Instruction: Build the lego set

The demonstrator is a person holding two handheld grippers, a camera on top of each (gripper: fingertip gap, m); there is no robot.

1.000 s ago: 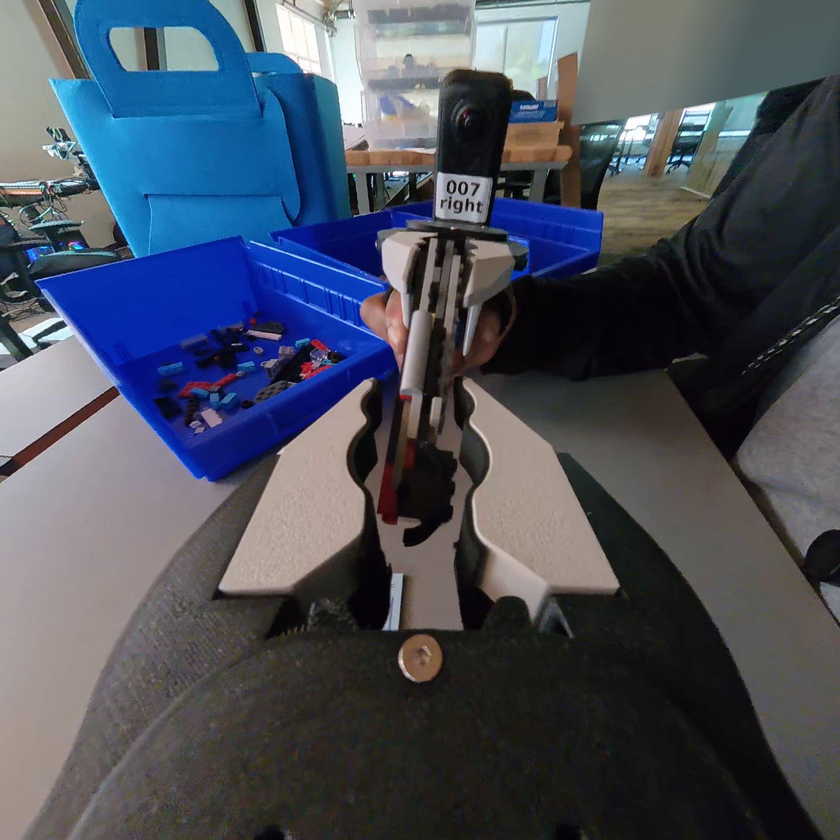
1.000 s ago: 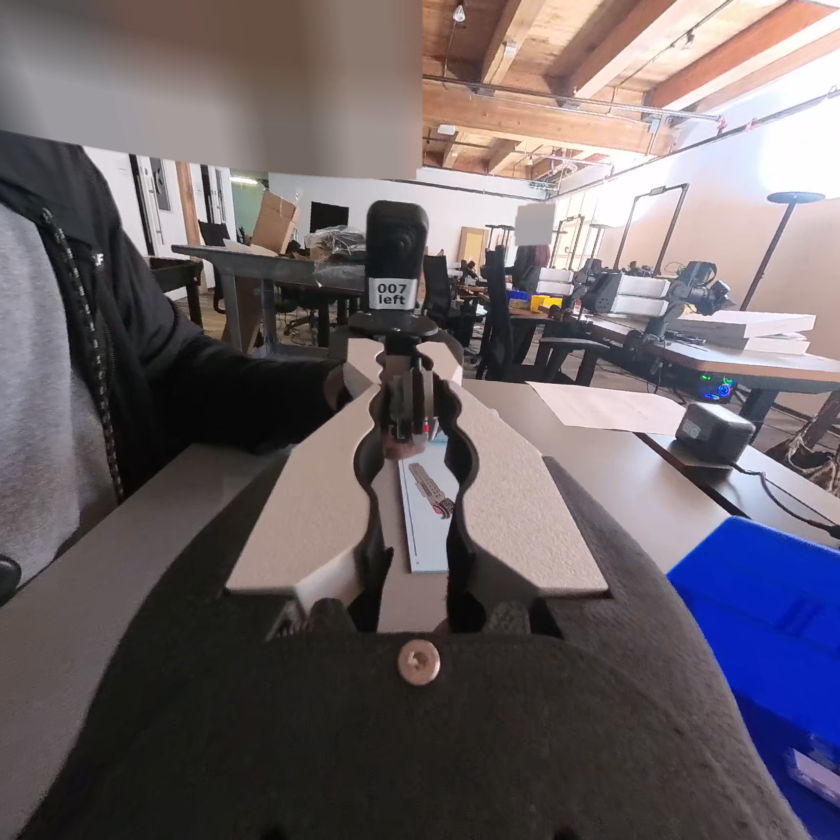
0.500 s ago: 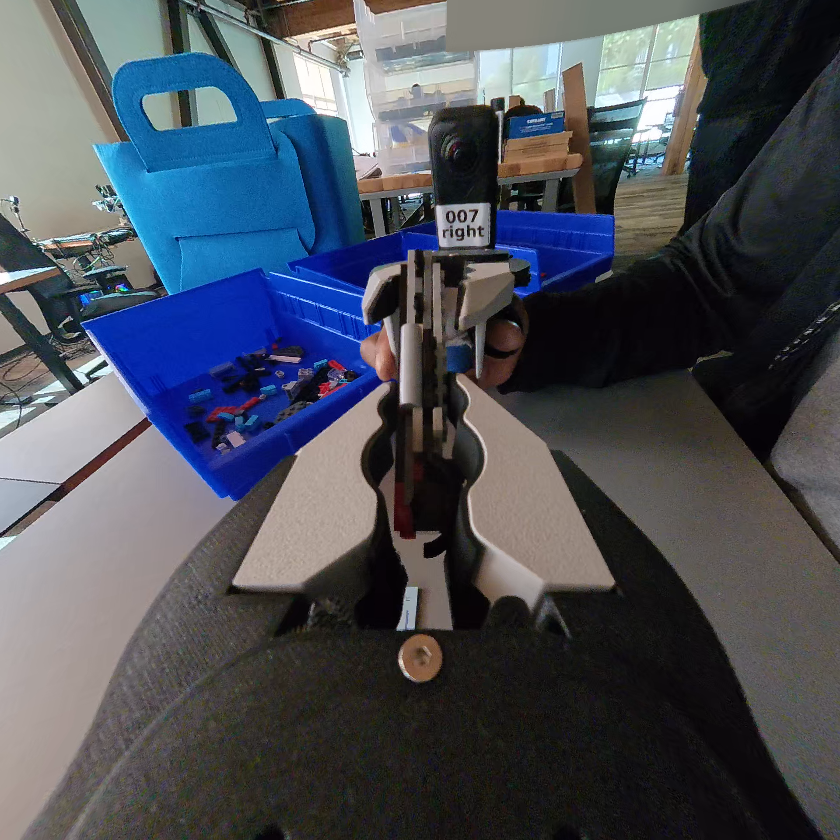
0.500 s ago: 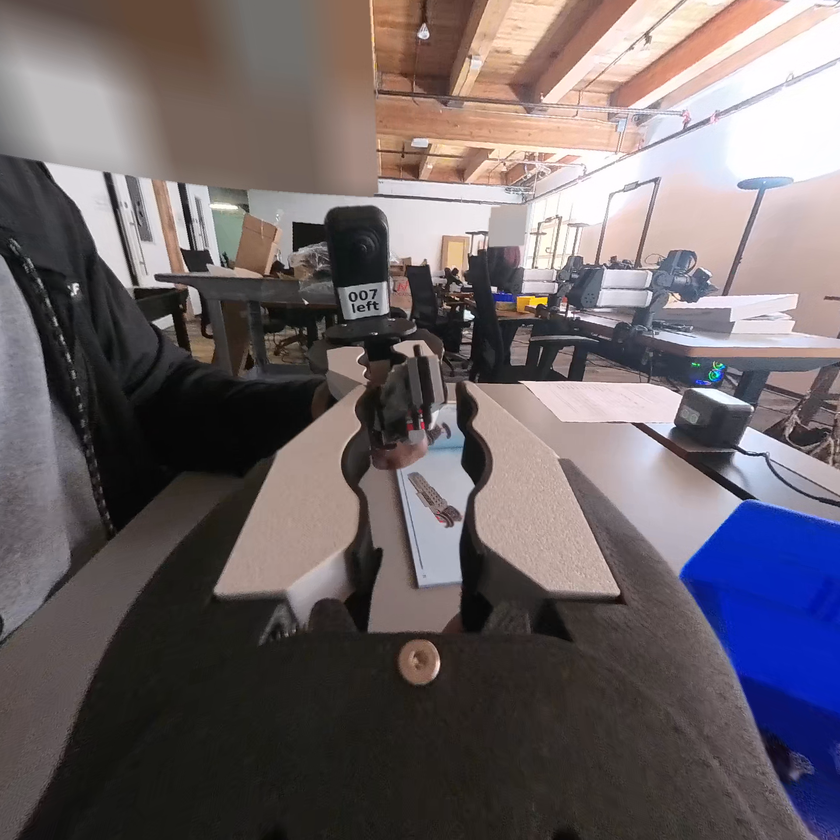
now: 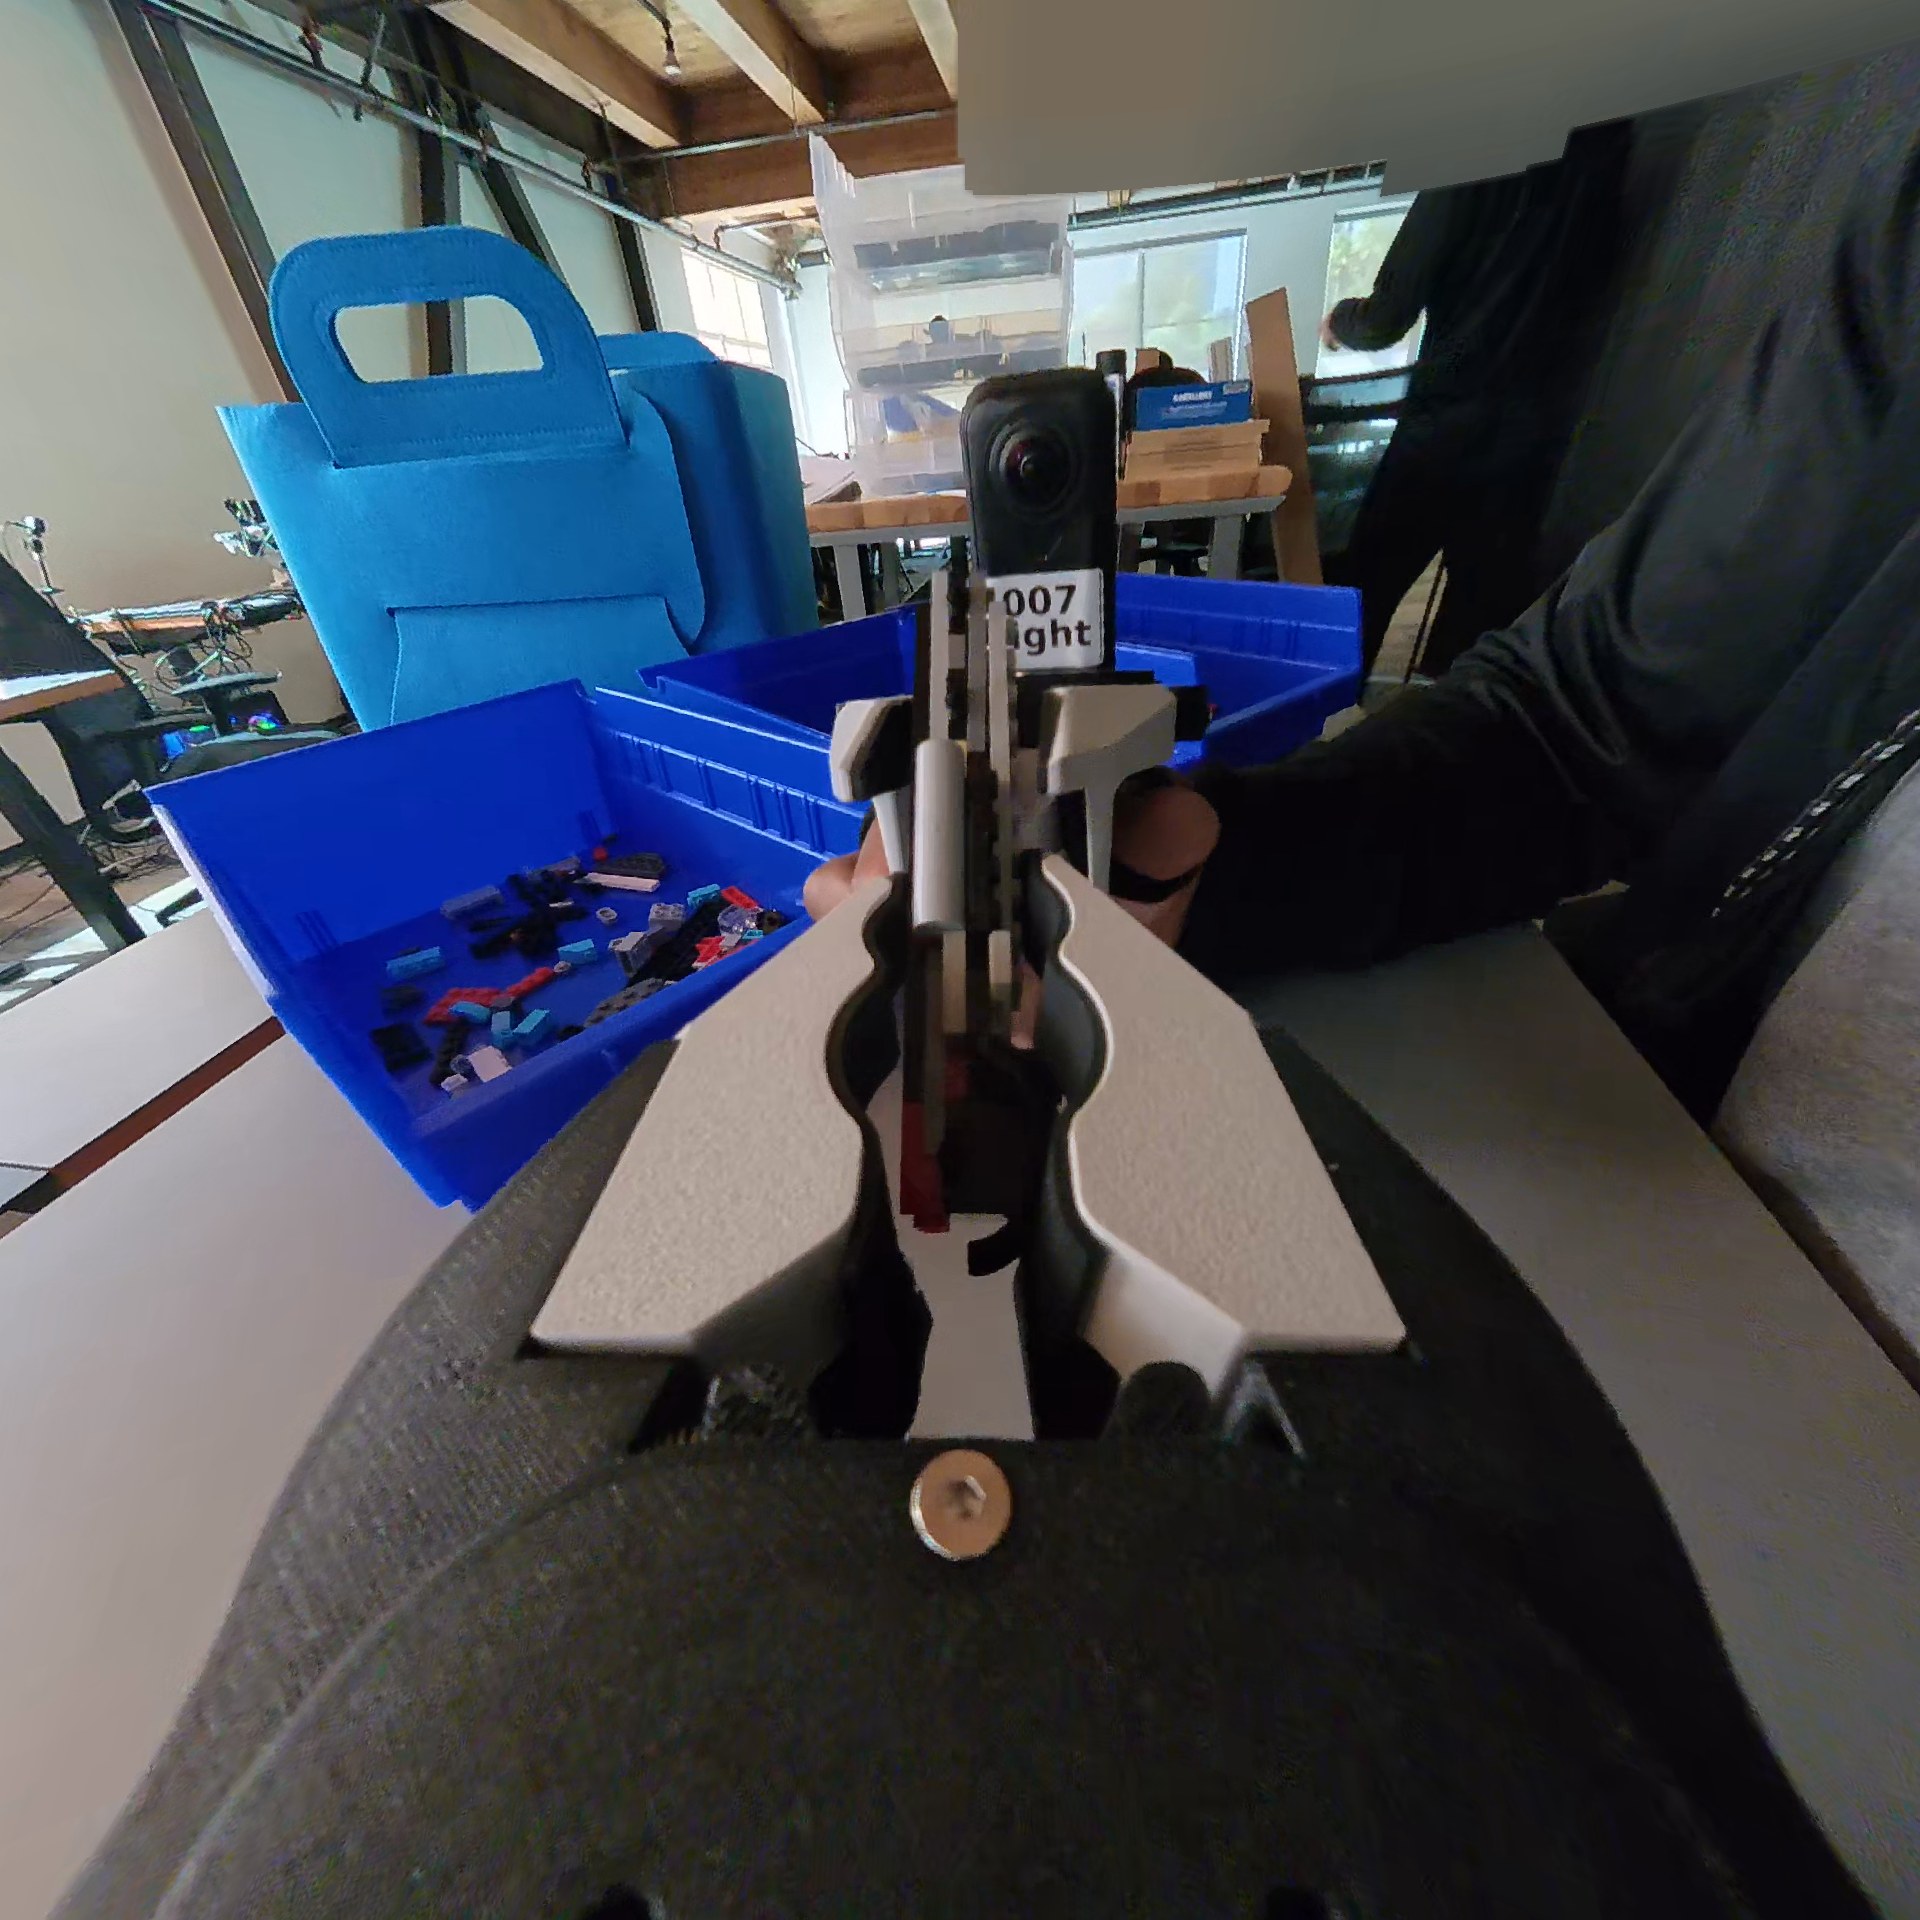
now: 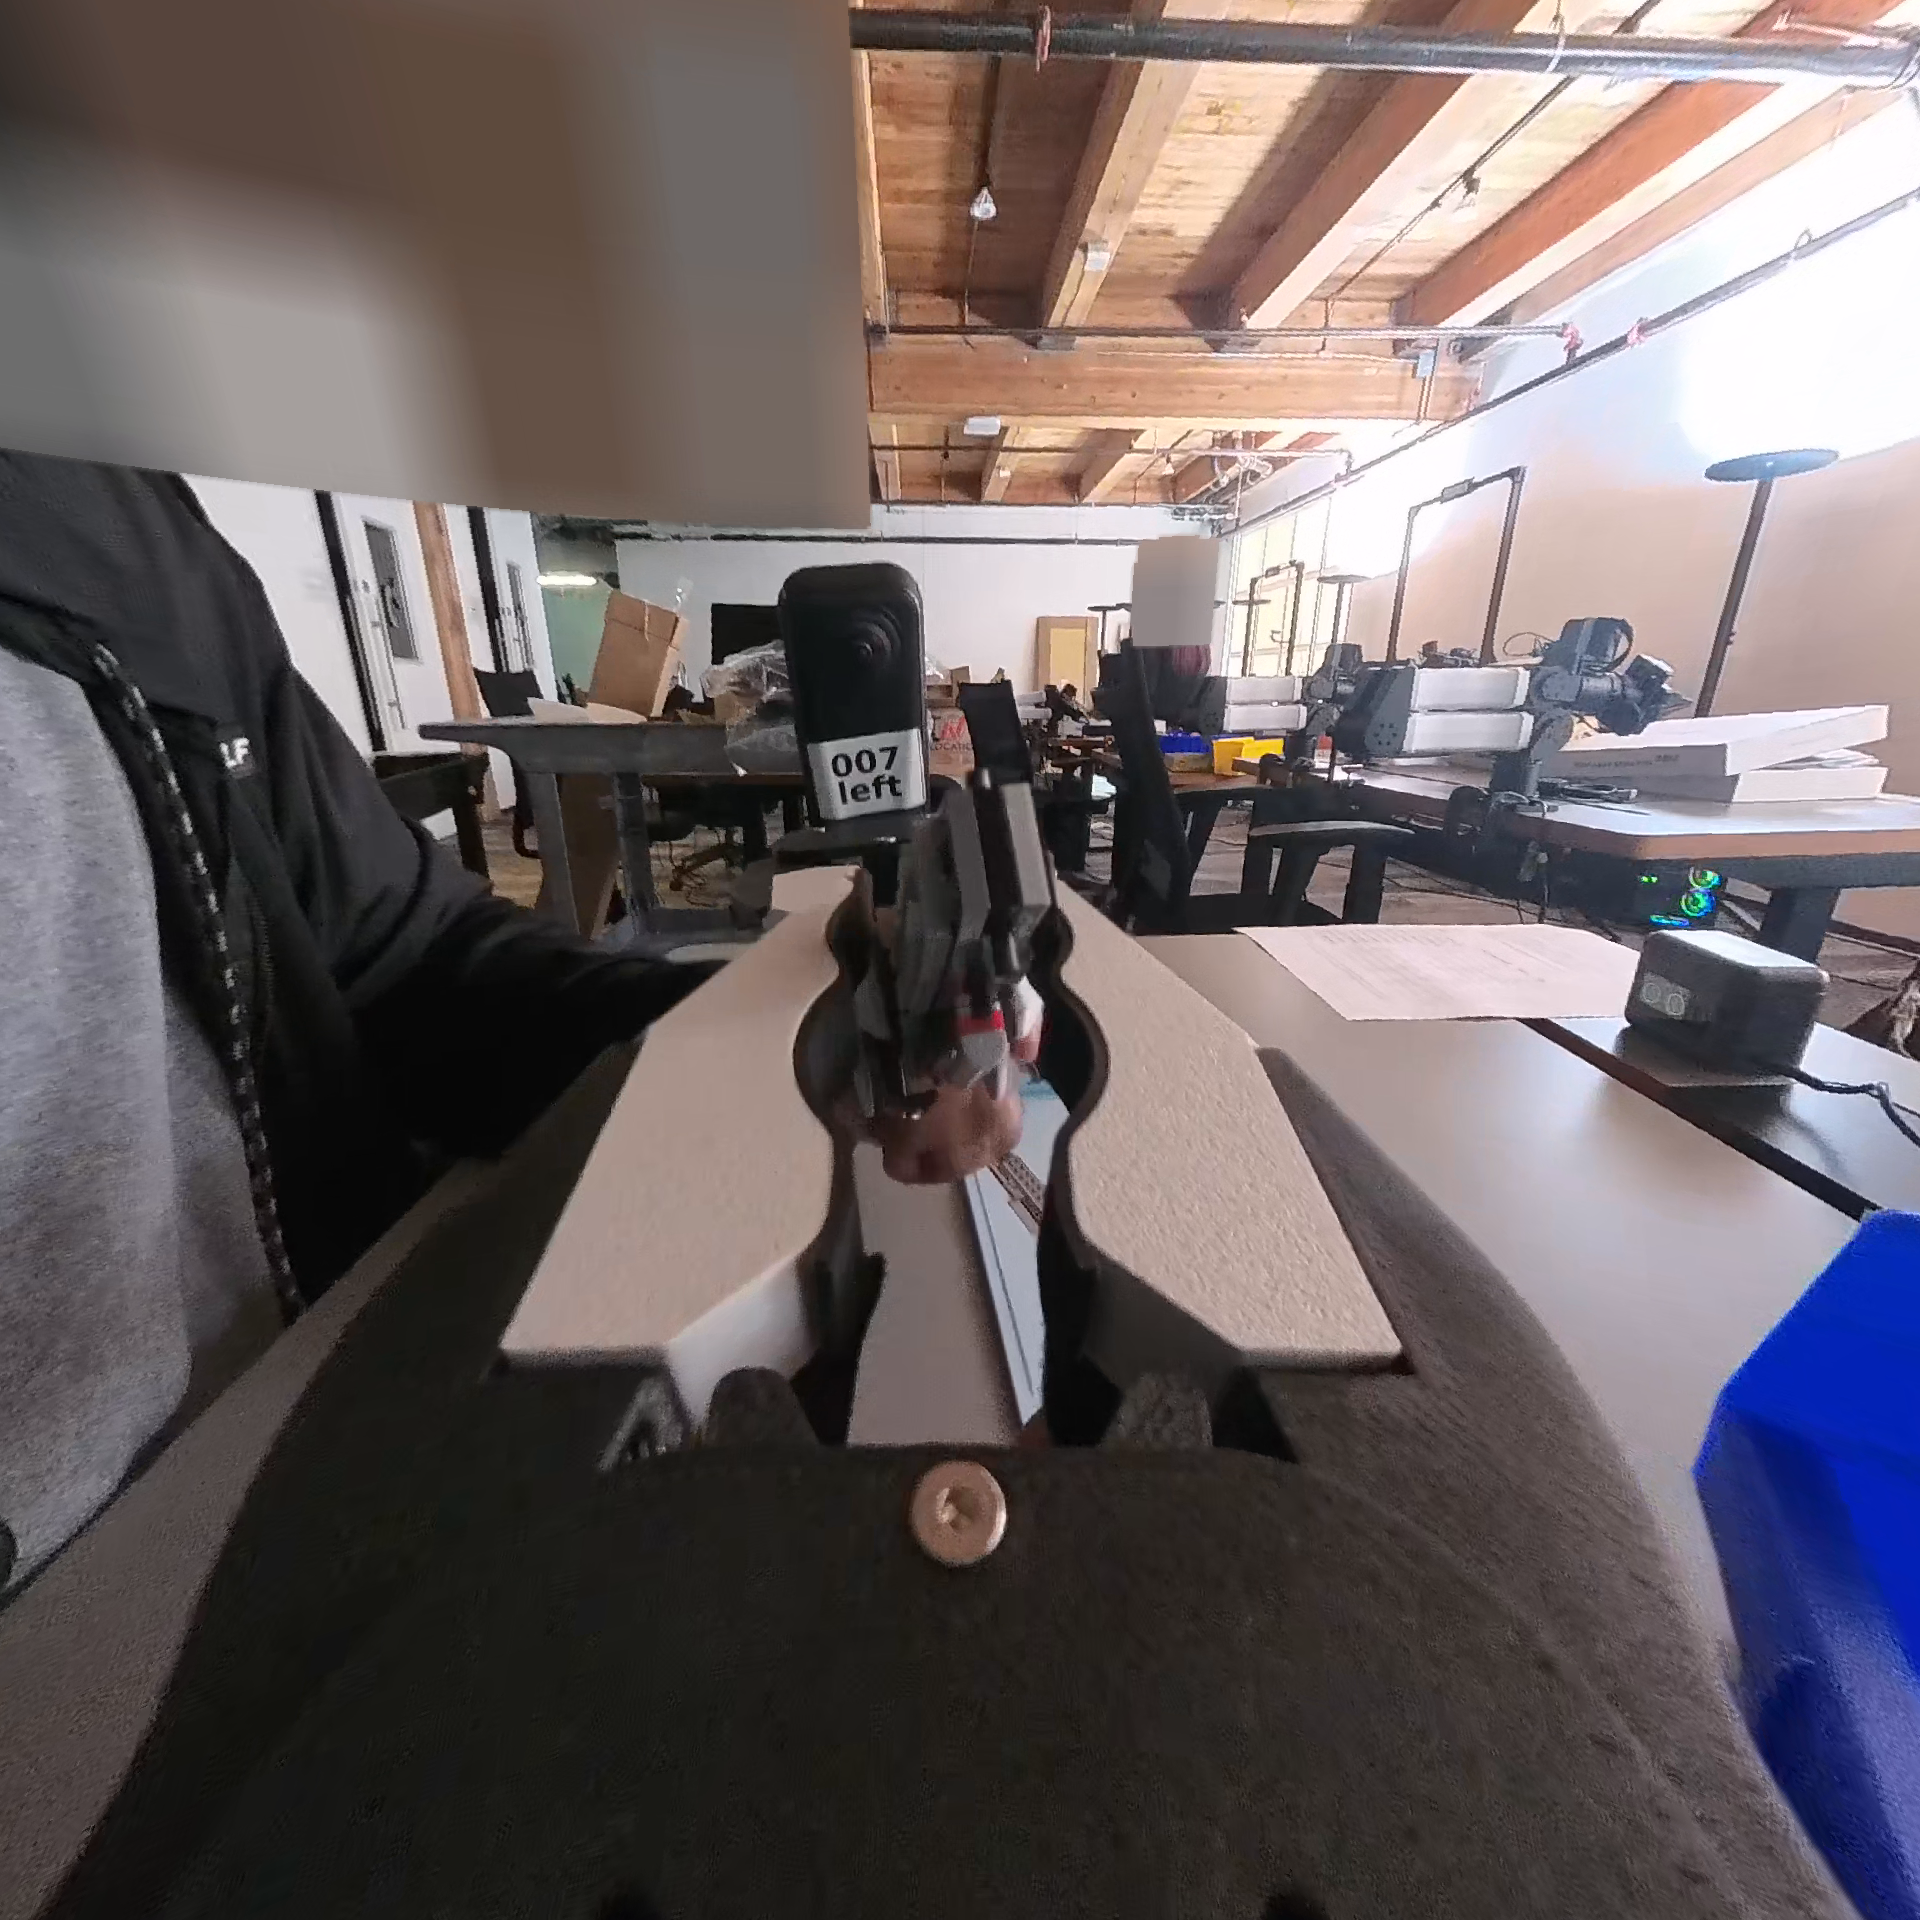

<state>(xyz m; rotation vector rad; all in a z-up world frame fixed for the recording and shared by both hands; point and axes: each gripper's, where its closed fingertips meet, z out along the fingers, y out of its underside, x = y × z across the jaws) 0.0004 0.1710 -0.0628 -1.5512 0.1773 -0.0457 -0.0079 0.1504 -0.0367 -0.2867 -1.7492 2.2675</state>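
- Whereas earlier it sat lower, the lego assembly (image 5: 961, 914) now rises at frame centre, pinched by the left gripper (image 5: 961, 997).
- Right gripper (image 6: 951, 997) also pinches it.
- Blue bin (image 5: 343, 831), left, unchanged.

We see a grey tabletop (image 5: 1621, 1226) — on it two blue bins (image 5: 343, 831), a booklet (image 6: 1013, 1262), a paper sheet (image 6: 1444, 966) and a small dark box (image 6: 1725, 1003).
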